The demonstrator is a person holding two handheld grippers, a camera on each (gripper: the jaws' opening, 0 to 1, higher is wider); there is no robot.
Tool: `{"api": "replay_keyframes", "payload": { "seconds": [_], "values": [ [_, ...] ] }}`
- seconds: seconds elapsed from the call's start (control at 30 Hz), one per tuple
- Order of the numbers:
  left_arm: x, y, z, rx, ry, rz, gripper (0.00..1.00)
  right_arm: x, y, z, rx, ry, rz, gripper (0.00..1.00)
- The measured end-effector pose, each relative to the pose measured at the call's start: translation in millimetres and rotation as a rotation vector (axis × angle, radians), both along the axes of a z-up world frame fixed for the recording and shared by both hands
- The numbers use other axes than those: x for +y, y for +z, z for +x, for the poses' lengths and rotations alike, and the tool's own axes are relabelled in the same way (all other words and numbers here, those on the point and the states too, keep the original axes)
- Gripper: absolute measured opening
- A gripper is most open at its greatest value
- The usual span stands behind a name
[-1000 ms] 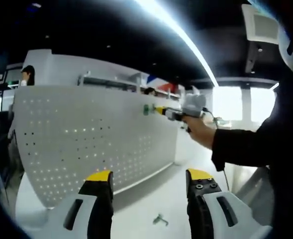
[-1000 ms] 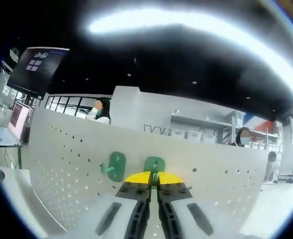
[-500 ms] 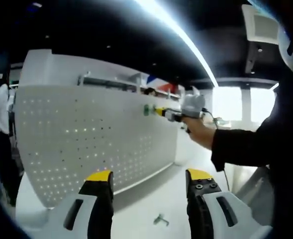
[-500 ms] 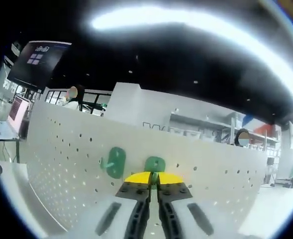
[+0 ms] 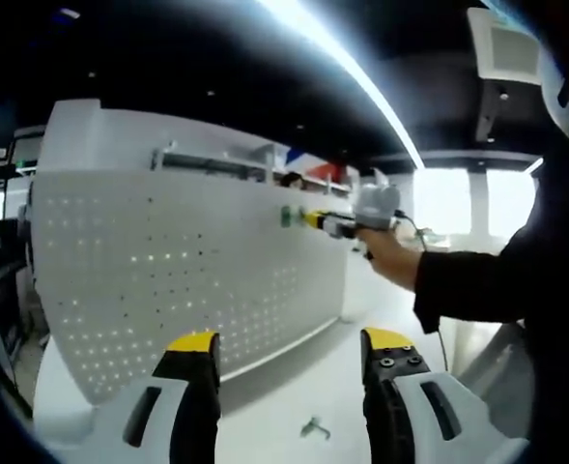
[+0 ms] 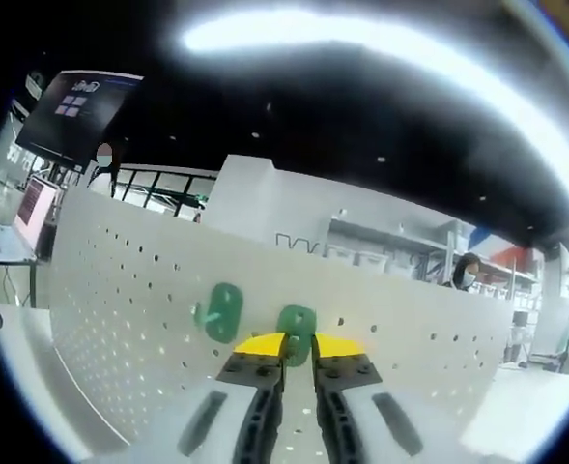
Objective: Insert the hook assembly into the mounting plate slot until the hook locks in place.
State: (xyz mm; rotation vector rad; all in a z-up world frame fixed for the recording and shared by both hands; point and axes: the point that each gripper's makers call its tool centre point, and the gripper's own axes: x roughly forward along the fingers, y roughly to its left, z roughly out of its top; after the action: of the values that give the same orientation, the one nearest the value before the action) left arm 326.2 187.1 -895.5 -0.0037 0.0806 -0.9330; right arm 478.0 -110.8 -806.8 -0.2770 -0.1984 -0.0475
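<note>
hook (image 6: 297,329) green, against pegboard (image 6: 120,290), second green hook (image 6: 223,311) just beside | right gripper (image 6: 298,345) at hook, jaws slightly apart, grip on it unclear | left gripper (image 5: 289,346) jaws wide apart, idle above table (image 5: 294,387), small metal part (image 5: 313,426) there | risk: hook not locked drops out if let go

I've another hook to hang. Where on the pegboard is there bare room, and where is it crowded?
The pegboard is bare left of and below the two green hooks. It is crowded at the top edge, where the right gripper sits at one green hook beside the other green hook.
</note>
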Motion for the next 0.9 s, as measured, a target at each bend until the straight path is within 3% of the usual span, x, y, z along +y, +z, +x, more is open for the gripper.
{"api": "replay_keyframes", "payload": {
  "seconds": [0.37,0.57,0.9],
  "values": [
    [8.8,2.1,-1.2,-0.013,0.014,0.014,0.6,-5.2,9.4,-17.5,-0.011,-0.008,0.028,0.21],
    [16.3,0.0,-1.4,-0.012,0.026,0.024,0.59,-12.7,12.9,-28.8,-0.01,-0.025,0.056,0.32],
    [22.7,-1.8,-7.4,-0.016,0.036,0.037,0.59,-9.1,24.6,-50.2,-0.03,-0.013,0.055,0.38]
  ]
}}
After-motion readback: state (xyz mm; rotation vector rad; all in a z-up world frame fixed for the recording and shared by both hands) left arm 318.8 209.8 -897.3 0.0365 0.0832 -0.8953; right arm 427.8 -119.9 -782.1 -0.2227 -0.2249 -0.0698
